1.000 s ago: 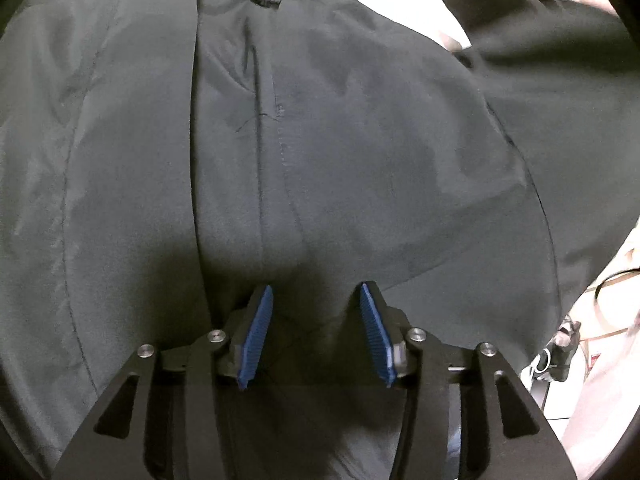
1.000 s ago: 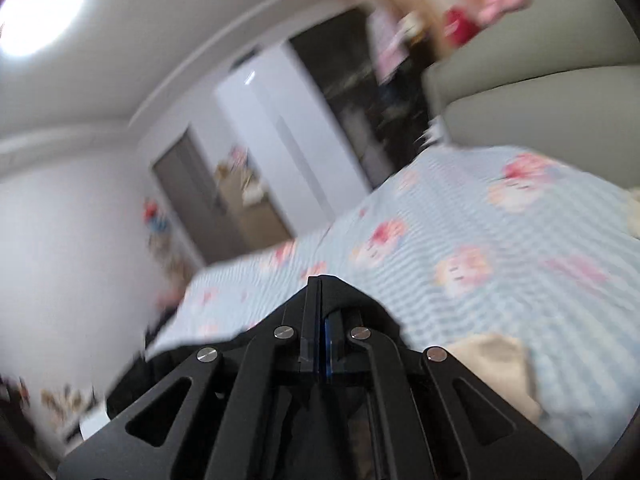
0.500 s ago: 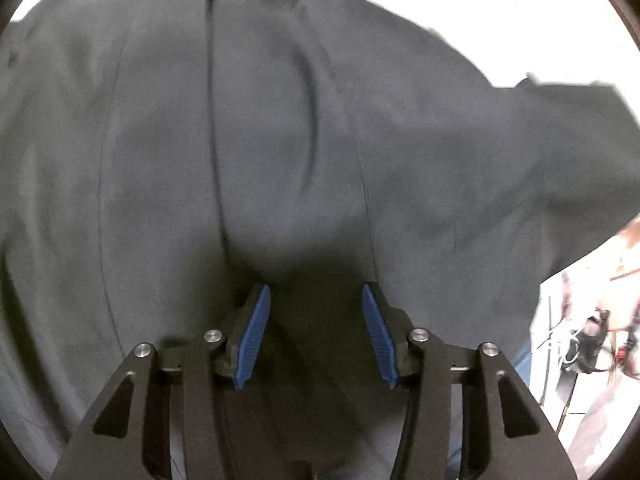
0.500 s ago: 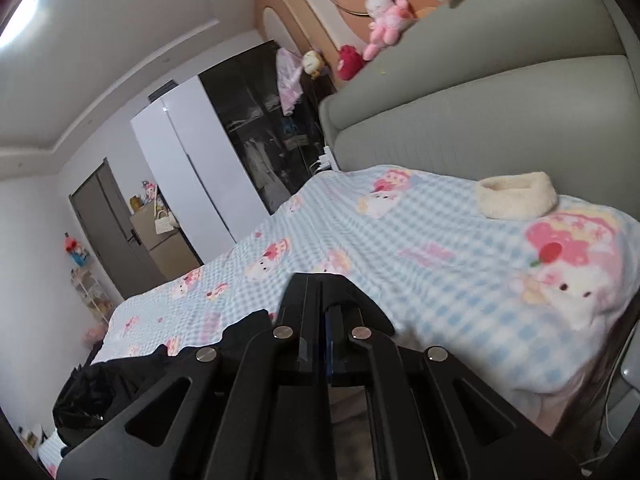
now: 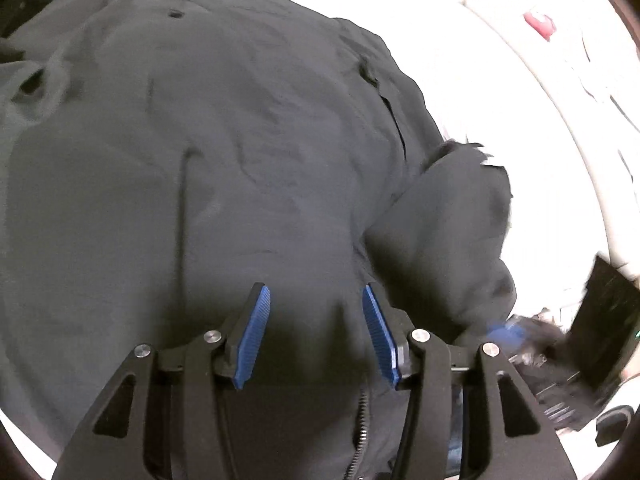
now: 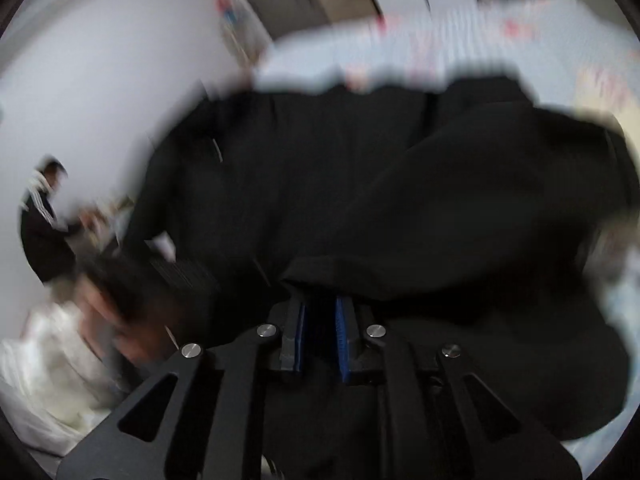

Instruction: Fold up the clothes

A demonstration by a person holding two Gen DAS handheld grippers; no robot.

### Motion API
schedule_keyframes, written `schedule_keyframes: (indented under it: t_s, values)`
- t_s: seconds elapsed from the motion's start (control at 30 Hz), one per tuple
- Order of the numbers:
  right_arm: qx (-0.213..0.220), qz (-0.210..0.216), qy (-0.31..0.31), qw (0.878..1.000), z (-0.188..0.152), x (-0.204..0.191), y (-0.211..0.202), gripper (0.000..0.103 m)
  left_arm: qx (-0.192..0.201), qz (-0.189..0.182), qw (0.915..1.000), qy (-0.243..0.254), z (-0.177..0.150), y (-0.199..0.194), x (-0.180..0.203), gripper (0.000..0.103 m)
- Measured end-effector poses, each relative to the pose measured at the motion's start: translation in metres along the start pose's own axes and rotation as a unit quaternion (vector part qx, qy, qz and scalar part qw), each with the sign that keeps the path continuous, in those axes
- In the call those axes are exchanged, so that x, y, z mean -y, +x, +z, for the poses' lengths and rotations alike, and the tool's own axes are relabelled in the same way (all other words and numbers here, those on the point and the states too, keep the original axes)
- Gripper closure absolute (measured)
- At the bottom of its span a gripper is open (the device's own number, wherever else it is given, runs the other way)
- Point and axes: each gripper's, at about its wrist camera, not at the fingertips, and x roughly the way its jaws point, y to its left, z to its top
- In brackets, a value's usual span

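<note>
The left gripper [image 5: 316, 312] gapes over the black jacket [image 5: 224, 152], gripping nothing. The right gripper [image 6: 320, 312], just parting, straddles a jacket fold; bed [image 6: 400, 48] beyond.

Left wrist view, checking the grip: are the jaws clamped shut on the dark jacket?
No, the left gripper stands open, its blue pads well apart over the dark jacket.

left view: dark jacket [image 5: 224, 168] fills near, left and centre | folded sleeve [image 5: 444, 232] bulges right | bare white bed [image 5: 500, 80] open far right | right view: jacket [image 6: 360, 200] blocks centre, bedsheet [image 6: 400, 44] free beyond
</note>
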Motion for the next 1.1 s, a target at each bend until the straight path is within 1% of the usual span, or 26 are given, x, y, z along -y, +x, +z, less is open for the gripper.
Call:
schedule_keyframes:
  t_s: [0.03,0.07,0.1,0.13,0.17,0.27,0.37,0.4,0.43,0.47,0.5,0.53,0.57,0.6,0.63,0.67,0.73,0.77,0.8,0.83,0.87,0.9,0.93,1.0,1.07,1.1]
  values:
    - [-0.021,-0.011,-0.001,1.000,-0.009,0.000,0.006,0.091,0.005,-0.008,1.0000,-0.001,-0.001,0.006,0.004,0.051]
    - [-0.024,-0.017,-0.002,1.000,-0.015,0.000,0.002,0.087,0.009,-0.019,0.9998,0.003,-0.002,0.015,0.011,0.050]
    - [-0.019,-0.017,-0.003,1.000,-0.019,0.001,-0.007,0.085,0.013,-0.031,0.9993,0.014,0.001,0.008,0.015,0.049]
    - [-0.013,-0.016,-0.004,1.000,-0.023,0.002,-0.017,0.077,0.015,-0.041,0.9987,0.027,0.005,0.004,0.022,0.046]
    - [-0.005,-0.016,-0.006,1.000,-0.026,0.003,-0.028,0.073,0.016,-0.050,0.9977,0.043,0.011,0.007,0.034,0.043]
    - [0.035,-0.037,-0.007,0.999,-0.035,0.010,-0.069,0.071,0.006,-0.074,0.9915,0.107,0.025,0.025,0.080,0.034]
    - [0.078,-0.090,0.033,0.992,-0.039,0.040,-0.093,0.068,-0.021,-0.081,0.9828,0.165,0.036,0.048,0.125,0.031]
    - [0.090,-0.111,0.056,0.988,-0.039,0.055,-0.099,0.066,-0.035,-0.079,0.9782,0.189,0.035,0.058,0.139,0.028]
    - [0.096,-0.131,0.089,0.983,-0.040,0.072,-0.101,0.063,-0.049,-0.058,0.9745,0.211,0.031,0.069,0.149,0.028]
    - [0.101,-0.146,0.121,0.977,-0.042,0.090,-0.102,0.059,-0.061,-0.022,0.9718,0.227,0.027,0.083,0.154,0.029]
    - [0.096,-0.151,0.142,0.974,-0.044,0.107,-0.097,0.059,-0.073,0.014,0.9674,0.242,0.023,0.096,0.159,0.049]
    - [0.076,-0.158,0.152,0.973,-0.045,0.120,-0.086,0.059,-0.079,0.041,0.9638,0.251,0.020,0.105,0.162,0.079]
    - [0.059,-0.164,0.159,0.972,-0.048,0.130,-0.076,0.059,-0.076,0.056,0.9636,0.250,0.020,0.106,0.159,0.087]
    - [0.049,-0.170,0.158,0.972,-0.052,0.133,-0.070,0.059,-0.066,0.061,0.9659,0.243,0.021,0.101,0.155,0.091]
    - [0.039,-0.176,0.156,0.971,-0.056,0.137,-0.064,0.059,-0.042,0.052,0.9724,0.223,0.025,0.086,0.147,0.096]
    - [0.029,-0.181,0.155,0.971,-0.060,0.141,-0.058,0.062,-0.010,0.043,0.9783,0.202,0.028,0.067,0.138,0.098]
    - [0.009,-0.193,0.153,0.969,-0.068,0.148,-0.046,0.064,0.048,0.043,0.9890,0.133,0.020,0.029,0.105,0.099]
    - [0.003,-0.197,0.154,0.968,-0.072,0.151,-0.042,0.064,0.076,0.046,0.9919,0.092,0.014,0.011,0.084,0.099]
    - [0.006,-0.199,0.163,0.966,-0.075,0.153,-0.042,0.064,0.103,0.049,0.9922,0.050,0.007,-0.007,0.063,0.099]
    - [0.009,-0.198,0.172,0.965,-0.080,0.156,-0.042,0.064,0.130,0.052,0.9902,0.009,0.000,-0.026,0.043,0.099]
    - [0.012,-0.200,0.178,0.964,-0.084,0.159,-0.043,0.065,0.156,0.055,0.9856,-0.033,-0.007,-0.044,0.022,0.099]
    - [0.014,-0.201,0.182,0.962,-0.087,0.161,-0.043,0.067,0.169,0.067,0.9809,-0.069,-0.015,-0.057,0.000,0.099]
    - [0.014,-0.202,0.183,0.962,-0.087,0.163,-0.045,0.070,0.157,0.084,0.9793,-0.097,-0.025,-0.059,-0.024,0.099]
    - [0.013,-0.204,0.187,0.961,-0.089,0.166,-0.047,0.070,0.126,0.081,0.9785,-0.142,-0.035,-0.059,-0.061,0.099]
    - [0.014,-0.205,0.189,0.960,-0.090,0.169,-0.050,0.069,0.105,0.053,0.9811,-0.153,-0.035,-0.057,-0.075,0.094]
    - [0.016,-0.204,0.189,0.960,-0.089,0.168,-0.053,0.068,0.099,0.045,0.9833,-0.146,-0.031,-0.056,-0.074,0.090]
